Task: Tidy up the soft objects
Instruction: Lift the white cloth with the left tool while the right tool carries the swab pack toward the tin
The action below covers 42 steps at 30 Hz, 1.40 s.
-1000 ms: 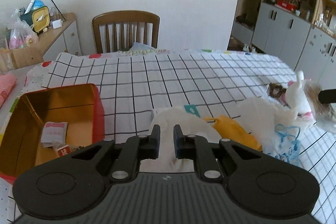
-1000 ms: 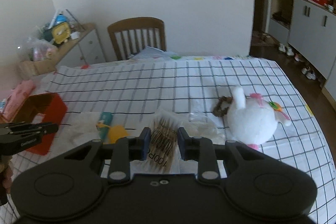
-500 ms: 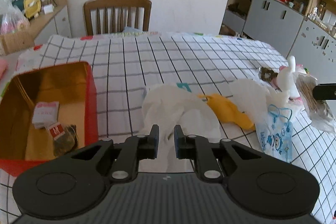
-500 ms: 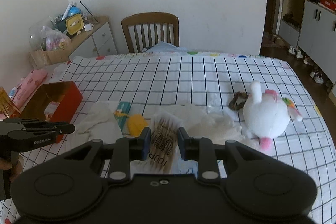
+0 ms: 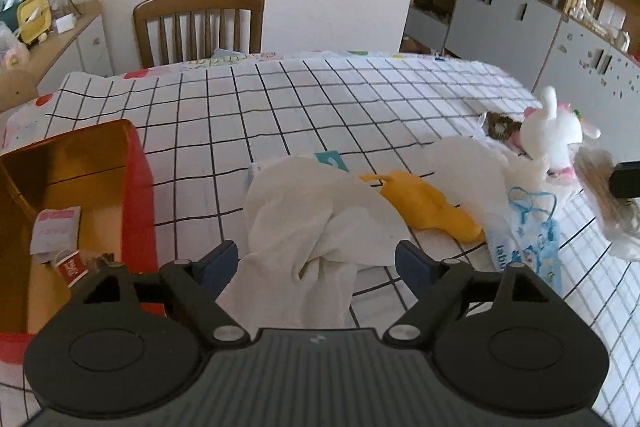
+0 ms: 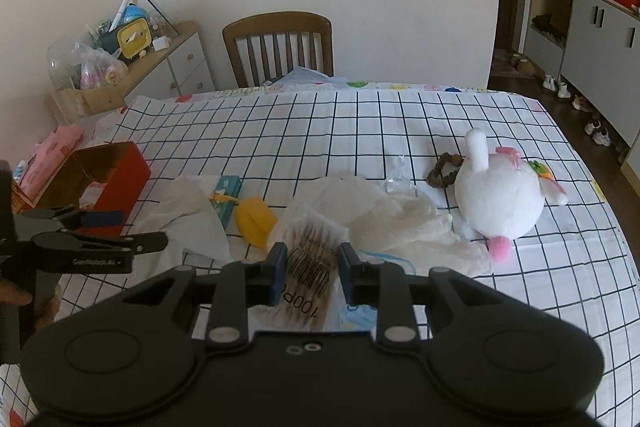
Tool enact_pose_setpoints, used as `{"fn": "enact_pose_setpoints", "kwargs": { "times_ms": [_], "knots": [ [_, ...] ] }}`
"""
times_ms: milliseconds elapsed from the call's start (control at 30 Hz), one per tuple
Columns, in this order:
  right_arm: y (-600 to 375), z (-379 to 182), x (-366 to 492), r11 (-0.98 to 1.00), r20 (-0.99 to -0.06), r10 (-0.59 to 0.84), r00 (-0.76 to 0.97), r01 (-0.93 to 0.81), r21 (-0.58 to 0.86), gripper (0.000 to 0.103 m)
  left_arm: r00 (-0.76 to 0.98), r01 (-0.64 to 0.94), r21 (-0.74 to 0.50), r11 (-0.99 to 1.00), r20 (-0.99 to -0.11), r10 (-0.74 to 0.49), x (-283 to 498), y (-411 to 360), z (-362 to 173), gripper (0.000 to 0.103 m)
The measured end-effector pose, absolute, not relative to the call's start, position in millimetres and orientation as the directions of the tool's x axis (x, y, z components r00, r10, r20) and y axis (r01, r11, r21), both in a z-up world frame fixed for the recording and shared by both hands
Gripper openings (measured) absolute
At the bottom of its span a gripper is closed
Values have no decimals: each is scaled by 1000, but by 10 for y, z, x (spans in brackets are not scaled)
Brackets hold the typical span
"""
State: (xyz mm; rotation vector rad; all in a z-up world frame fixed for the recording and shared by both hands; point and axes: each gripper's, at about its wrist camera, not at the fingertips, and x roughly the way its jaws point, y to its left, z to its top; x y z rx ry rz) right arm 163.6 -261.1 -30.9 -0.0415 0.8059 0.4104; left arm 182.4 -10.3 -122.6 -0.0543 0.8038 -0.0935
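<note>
Checkered white cloth covers the whole desk, with a wooden chair at the far side and grey cabinets off to the right. From the left wrist view, the left gripper has its jaws spread wide now, when half a second ago they were nearly together, and a crumpled white cloth lies right between them, not pinched. Just beside that on the right is a yellow soft thing, then a blue-printed packet with writing too warped to read, and further back a white plush toy. On the left sits a red tin box, gold inside, holding a pink-and-white sachet and a small red-and-white packet; can't read either label. From the right wrist view, the right gripper has its jaws closed on a clear bag of cotton swabs, just like before, with "100P" printed upside down on it. Past it there's a pale knit cloth, a brown scrunchie touching the plush, and a teal packet by the yellow thing. Left gripper shows at the left edge with some white lettering on its side that I can't make out.
</note>
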Motion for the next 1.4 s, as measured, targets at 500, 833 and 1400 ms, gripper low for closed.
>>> {"fn": "enact_pose_setpoints", "kwargs": {
  "times_ms": [500,833,1400],
  "knots": [
    [-2629,-354,1686,927,-726,314,612,-362,96,27,654,88,-42,995,-752,-89,2093,-163,-1447,56],
    [-2635,-345,1714,927,-723,317,614,-362,99,27,678,22,-65,998,-733,-63,2032,-1,-1331,11],
    [-2228,-61,1728,869,-689,430,583,-473,142,27,784,-64,-116,991,-620,-22,1584,460,-371,11]
  ]
}}
